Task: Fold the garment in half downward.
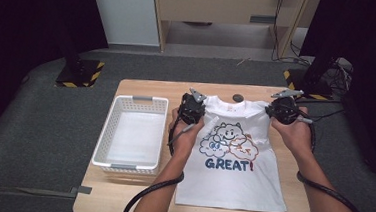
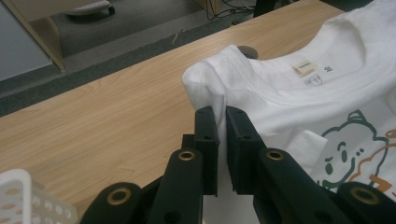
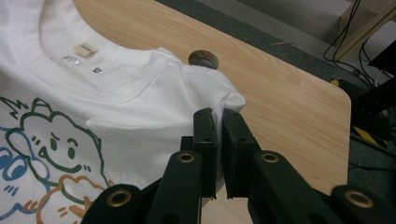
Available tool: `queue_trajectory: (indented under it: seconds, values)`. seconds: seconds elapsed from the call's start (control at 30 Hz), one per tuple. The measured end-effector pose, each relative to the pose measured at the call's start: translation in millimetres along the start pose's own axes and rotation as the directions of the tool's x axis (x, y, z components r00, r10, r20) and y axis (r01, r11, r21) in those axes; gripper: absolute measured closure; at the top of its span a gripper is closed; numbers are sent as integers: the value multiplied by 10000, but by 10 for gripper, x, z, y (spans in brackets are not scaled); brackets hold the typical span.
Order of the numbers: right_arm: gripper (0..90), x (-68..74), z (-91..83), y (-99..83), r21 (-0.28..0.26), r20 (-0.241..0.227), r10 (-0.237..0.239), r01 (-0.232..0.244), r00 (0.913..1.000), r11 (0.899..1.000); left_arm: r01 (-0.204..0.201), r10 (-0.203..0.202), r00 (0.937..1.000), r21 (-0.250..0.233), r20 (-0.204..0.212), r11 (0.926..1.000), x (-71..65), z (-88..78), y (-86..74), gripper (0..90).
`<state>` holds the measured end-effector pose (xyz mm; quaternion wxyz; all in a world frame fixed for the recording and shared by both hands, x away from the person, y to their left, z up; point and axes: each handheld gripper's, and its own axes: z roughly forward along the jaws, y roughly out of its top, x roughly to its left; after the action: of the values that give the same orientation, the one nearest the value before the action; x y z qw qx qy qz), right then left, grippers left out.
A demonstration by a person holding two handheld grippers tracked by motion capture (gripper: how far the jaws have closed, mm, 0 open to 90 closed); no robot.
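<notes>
Clamped, both of them: left hand-held gripper (image 1: 192,108) pinching the near shoulder of the small white cotton T-shirt with the cartoon cloud print and the word GREAT (image 1: 232,159), right hand-held gripper (image 1: 283,111) pinching the opposite shoulder. Seen in the left gripper view, jaws nearly together with a fold of white fabric (image 2: 223,116) drawn up between the pads; same in the right gripper view, cloth (image 3: 219,116) bunched into a small peak just ahead of the jaw tips.

Shirt lying flat and face-up on the light wooden table (image 1: 135,192), collar end under the two grippers, hem stretching back toward the person's forearms. White perforated plastic basket (image 1: 132,133) just outside the left gripper, apart from the shirt. Small dark round disc (image 1: 237,97) on the wood just beyond the collar, between the two grippers.

Likely handling: very light, wholly limp, no stiffness to carry its own shape; bound to sag and swing from wherever held. Thin knit, so a slim fold could slide out of a shallow pinch. Best hold judged to be at the shoulder seams, both sides at once, where doubled stitching gives bulk for the pads to bite. Not fragile; stretching the collar the main risk.
</notes>
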<state>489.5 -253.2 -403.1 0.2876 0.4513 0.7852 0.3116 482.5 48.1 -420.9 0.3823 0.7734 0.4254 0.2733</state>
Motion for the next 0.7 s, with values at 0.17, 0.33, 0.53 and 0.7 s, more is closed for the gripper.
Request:
queue_trajectory:
  seconds: [0.17,0.33,0.53,0.7]
  values:
    - [856,27,-31,-33,22,-20,8,-8,10000,10000,-148,148,9999,38,-20,9999,-39,-21,-16,842]
    - [856,31,-66,-73,38,21,33,-33,10000,10000,-189,189,9998,61,-17,9998,-68,-57,-38,842]
    - [856,72,-129,-128,8,3,58,-58,10000,10000,-237,237,9997,120,-31,9996,-122,-116,-89,842]
    - [856,108,-198,-181,-21,31,48,-48,10000,10000,-323,324,9995,114,-35,9994,-173,-175,-131,842]
